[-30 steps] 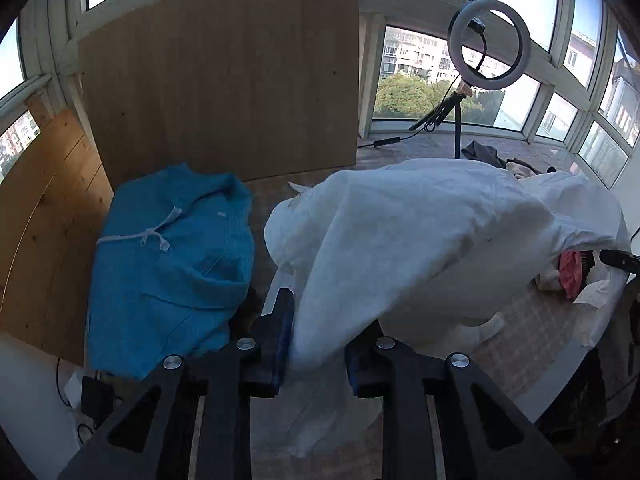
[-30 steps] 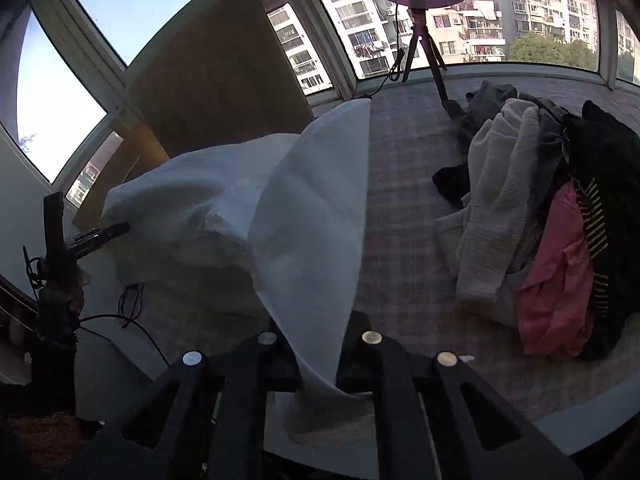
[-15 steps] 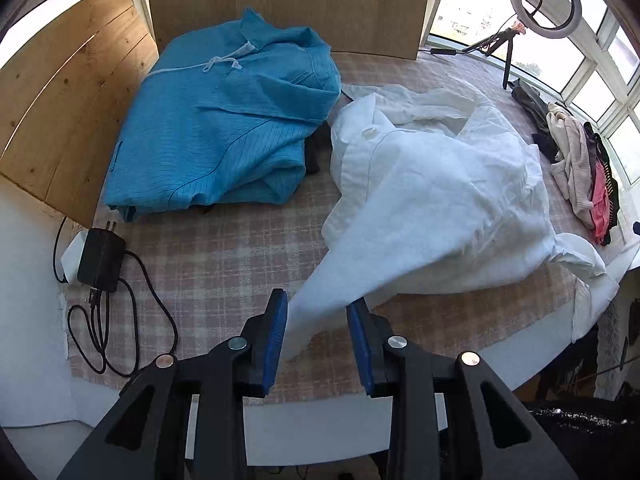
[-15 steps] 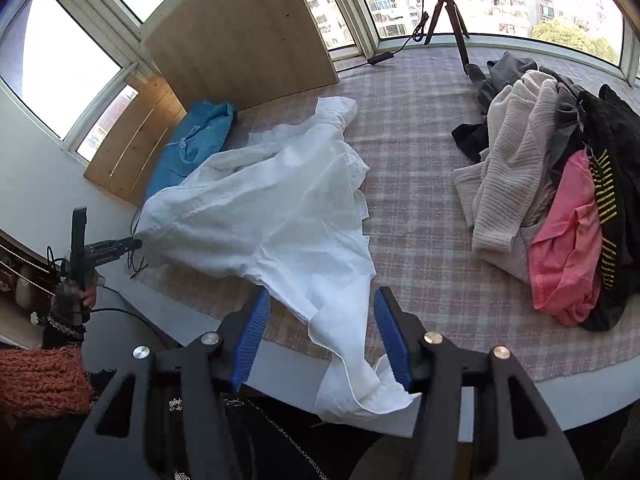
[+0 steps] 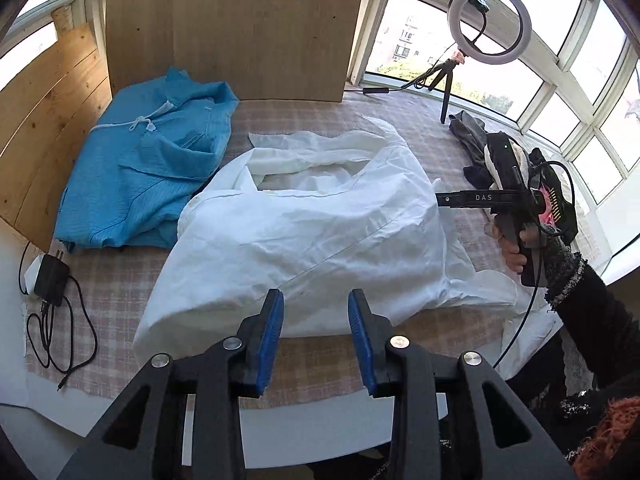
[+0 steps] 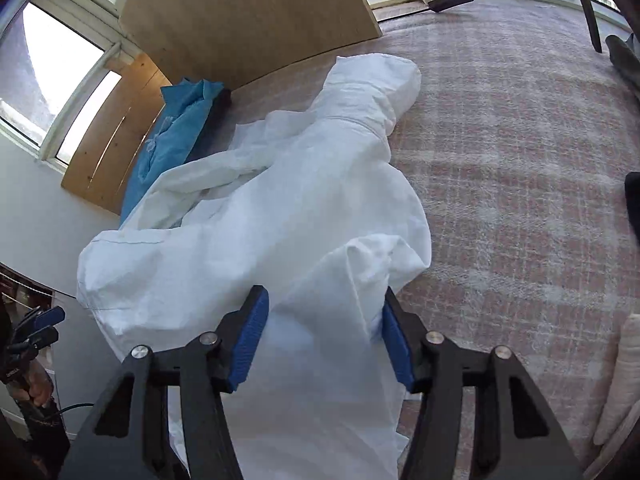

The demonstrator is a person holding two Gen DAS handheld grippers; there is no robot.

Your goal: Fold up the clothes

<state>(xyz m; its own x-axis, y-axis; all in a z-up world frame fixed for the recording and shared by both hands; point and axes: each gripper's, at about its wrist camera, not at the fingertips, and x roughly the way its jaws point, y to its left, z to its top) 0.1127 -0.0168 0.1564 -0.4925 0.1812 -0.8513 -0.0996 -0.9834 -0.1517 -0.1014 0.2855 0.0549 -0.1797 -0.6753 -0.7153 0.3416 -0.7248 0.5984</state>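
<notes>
A crumpled white garment lies spread on the checked tablecloth, with one end hanging over the near edge. My left gripper is open just in front of the garment's near hem, and nothing is pinched. My right gripper is open wide, and the loose white garment bulges between its blue pads without being clamped. In the left wrist view the right gripper is held by a hand at the garment's right end. The left gripper shows at the lower left of the right wrist view.
A folded blue garment lies at the back left against wooden boards. A pile of mixed clothes sits at the right. A ring light on a tripod stands at the back. A black charger with cable lies near the left edge.
Both grippers held the white garment up a second ago. They have opened, and the garment has dropped and now lies on the table.
</notes>
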